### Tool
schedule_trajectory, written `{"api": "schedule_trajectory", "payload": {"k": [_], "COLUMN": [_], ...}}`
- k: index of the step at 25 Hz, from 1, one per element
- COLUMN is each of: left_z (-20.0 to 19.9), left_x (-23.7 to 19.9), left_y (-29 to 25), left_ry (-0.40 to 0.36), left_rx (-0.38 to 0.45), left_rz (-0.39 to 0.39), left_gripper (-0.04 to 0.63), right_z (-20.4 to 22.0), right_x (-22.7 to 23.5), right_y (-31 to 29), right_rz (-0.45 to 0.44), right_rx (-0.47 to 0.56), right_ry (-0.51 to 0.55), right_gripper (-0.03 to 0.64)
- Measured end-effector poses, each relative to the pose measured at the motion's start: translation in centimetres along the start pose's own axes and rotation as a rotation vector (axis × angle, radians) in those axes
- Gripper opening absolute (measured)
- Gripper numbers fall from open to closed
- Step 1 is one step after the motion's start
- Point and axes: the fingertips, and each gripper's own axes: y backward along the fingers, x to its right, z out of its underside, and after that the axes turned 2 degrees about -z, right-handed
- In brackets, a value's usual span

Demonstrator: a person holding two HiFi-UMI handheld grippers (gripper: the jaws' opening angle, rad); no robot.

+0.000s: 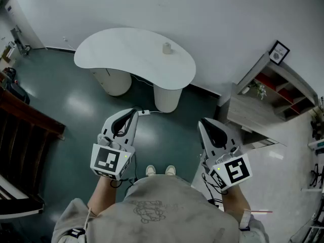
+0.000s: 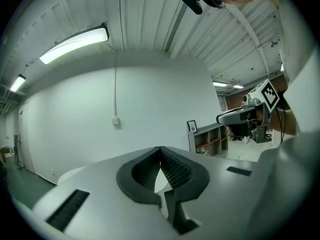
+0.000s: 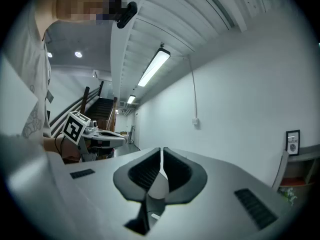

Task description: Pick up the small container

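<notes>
A small pale container (image 1: pixel 167 48) stands near the back edge of a white kidney-shaped table (image 1: pixel 126 59) across the room. My left gripper (image 1: pixel 134 111) and right gripper (image 1: pixel 201 121) are held level at chest height, well short of the table, both shut with nothing between the jaws. In the left gripper view my left gripper (image 2: pixel 160 149) has its black pads (image 2: pixel 175 166) pressed together against a white wall. In the right gripper view my right gripper (image 3: pixel 161 150) is likewise shut on nothing. The container is hidden in both gripper views.
A grey shelf unit (image 1: pixel 271 92) with a framed picture (image 1: pixel 279 52) and a small plant (image 1: pixel 257 88) stands at the right. A dark wooden stair (image 1: pixel 23 135) runs along the left. The table rests on two round white pedestals (image 1: pixel 167 97). Dark green floor (image 1: pixel 81 130) lies between me and the table.
</notes>
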Motion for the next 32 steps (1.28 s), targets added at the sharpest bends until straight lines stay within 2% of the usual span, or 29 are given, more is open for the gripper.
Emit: {"api": "schedule_trajectory", "payload": {"k": [12,27,32], "left_z": [-0.6,-0.7,-1.1], "left_x": [1.6,6.0,6.7], "left_y": [-1.7,-3.8,-4.6], "left_ry": [-0.013,-0.026,-0.029], "left_rx": [-0.003,-0.01,0.003], "left_rz": [0.001,-0.021,-0.03], "left_gripper": [0.017,0.017,0.017], "right_z": [0.5,2.5,2.3], "right_x": [2.6,5.7,6.6], "right_y": [0.9,3.3,3.3], "right_rz": [0.012,-0.038,-0.047], "right_rx": [0.014,0.02,0.031], "right_ry": [-0.033,-0.057,-0.032], "right_gripper": [0.038,0.038,0.038]}}
